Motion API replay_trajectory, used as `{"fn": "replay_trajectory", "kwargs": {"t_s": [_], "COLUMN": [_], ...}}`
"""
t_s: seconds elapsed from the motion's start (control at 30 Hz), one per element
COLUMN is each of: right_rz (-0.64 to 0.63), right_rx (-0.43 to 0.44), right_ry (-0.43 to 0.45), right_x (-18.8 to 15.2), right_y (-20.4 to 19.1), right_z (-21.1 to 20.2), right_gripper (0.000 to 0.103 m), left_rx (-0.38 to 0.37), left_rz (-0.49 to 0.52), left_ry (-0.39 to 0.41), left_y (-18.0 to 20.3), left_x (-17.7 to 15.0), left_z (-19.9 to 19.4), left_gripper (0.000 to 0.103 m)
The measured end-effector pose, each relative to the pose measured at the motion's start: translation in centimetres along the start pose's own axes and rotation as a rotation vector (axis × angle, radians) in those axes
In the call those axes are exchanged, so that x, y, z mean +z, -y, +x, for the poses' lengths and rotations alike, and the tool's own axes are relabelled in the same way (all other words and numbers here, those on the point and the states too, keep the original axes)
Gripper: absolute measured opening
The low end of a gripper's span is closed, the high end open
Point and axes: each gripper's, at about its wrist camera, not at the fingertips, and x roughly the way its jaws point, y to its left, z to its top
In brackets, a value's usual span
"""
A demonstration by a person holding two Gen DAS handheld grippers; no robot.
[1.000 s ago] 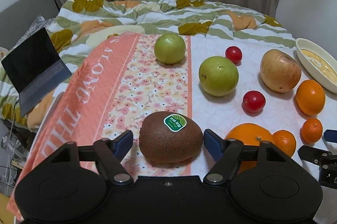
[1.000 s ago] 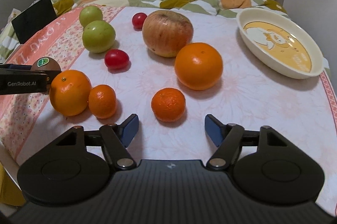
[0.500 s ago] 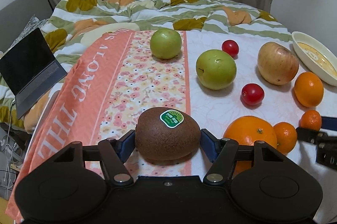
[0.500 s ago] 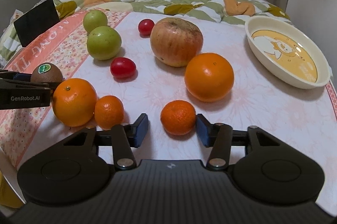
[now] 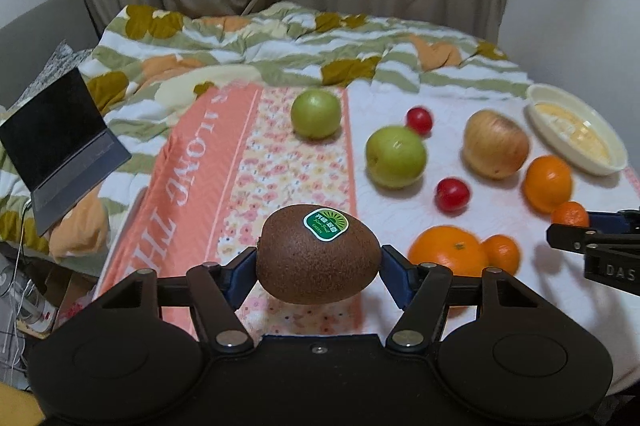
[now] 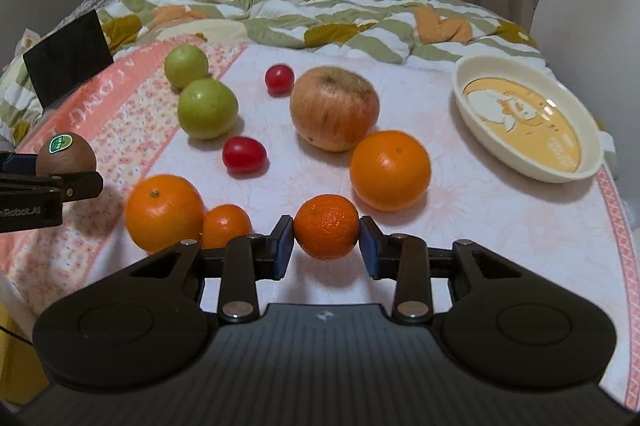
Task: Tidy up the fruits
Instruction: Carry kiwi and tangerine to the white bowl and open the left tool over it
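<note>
My left gripper is shut on a brown kiwi with a green sticker and holds it lifted above the cloth. The kiwi also shows in the right wrist view. My right gripper is shut on a small mandarin, held just off the cloth. On the cloth lie two green apples, a red-yellow apple, two big oranges, another small mandarin and two cherry tomatoes.
A cream oval dish stands at the right of the white cloth. An open laptop sits at the left edge. A crumpled striped quilt lies behind the fruit, with curtains beyond it.
Both grippers closed: the left onto the kiwi, the right onto the small mandarin. Both have lifted their fruit off the cloth.
</note>
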Motion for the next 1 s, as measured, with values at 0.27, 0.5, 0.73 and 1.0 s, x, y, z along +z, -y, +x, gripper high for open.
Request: {"fn": "replay_trajectory", "kwargs": {"t_s": [0.27, 0.5, 0.73, 1.0], "right_rz": [0.113, 0.179, 0.169, 0.107], "right_rx": [-0.045, -0.069, -0.055, -0.016], "right_ry": [0.04, 0.071, 0.103, 0.113], "right_x": [1.5, 2.5, 4.0, 6.4], "right_y": [1.7, 5.6, 12.1, 20.1], "right_z": [-5.8, -9.7, -11.1, -9.2], "right_gripper": [0.051, 0.051, 0.051, 0.051], "left_rx": [-0.09, -0.142, -0.146, -0.153], "left_rz": [0.033, 0.073, 0.03, -0.047], "left_ry": [0.052, 0.103, 0.132, 0.138], "left_y": [1.8, 5.5, 10.8, 17.7], "left_x": [2.4, 4.7, 7.3, 10.6], "left_z": [-4.3, -6.9, -7.8, -5.3], "left_gripper": [0.069, 0.069, 0.069, 0.069]}}
